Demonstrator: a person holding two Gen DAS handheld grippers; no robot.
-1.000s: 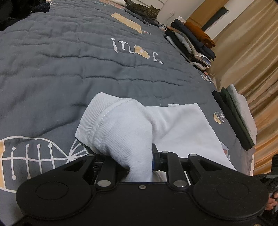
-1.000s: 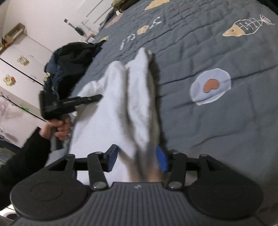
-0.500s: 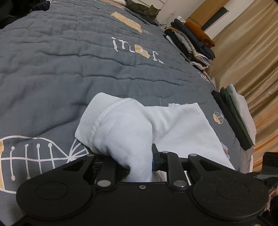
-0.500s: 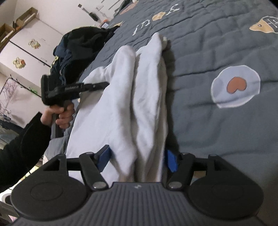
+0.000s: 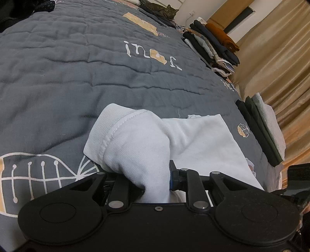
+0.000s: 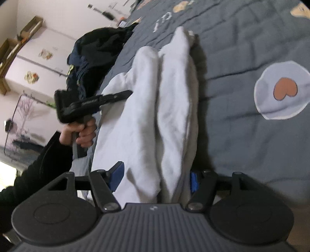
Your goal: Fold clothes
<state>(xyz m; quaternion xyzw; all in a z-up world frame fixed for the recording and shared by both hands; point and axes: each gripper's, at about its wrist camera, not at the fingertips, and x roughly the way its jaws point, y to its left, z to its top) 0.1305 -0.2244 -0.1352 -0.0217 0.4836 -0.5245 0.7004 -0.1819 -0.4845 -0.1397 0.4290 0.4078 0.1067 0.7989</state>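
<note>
A white sweatshirt [image 5: 203, 139] lies on the grey quilted bed [image 5: 77, 67]. My left gripper [image 5: 155, 180] is shut on its ribbed-cuff sleeve [image 5: 135, 147], bunched up between the fingers. In the right wrist view the sweatshirt [image 6: 147, 108] runs away from me in two long folds. My right gripper [image 6: 157, 176] stands wide around the near end of the folds, blue pads [image 6: 116, 174] apart from the cloth on the left. The left gripper [image 6: 93, 100] shows there at the garment's left edge, held by a hand.
Stacks of folded clothes [image 5: 211, 44] and a dark folded pile [image 5: 259, 131] lie along the bed's right edge by tan curtains. A cat [image 5: 160, 9] lies at the far end. A heap of dark clothes [image 6: 100, 50] sits at the bed's left side.
My right gripper has opened wider and shifted along the folded sweatshirt; the view has swung. My left gripper holds the sleeve unmoved.
</note>
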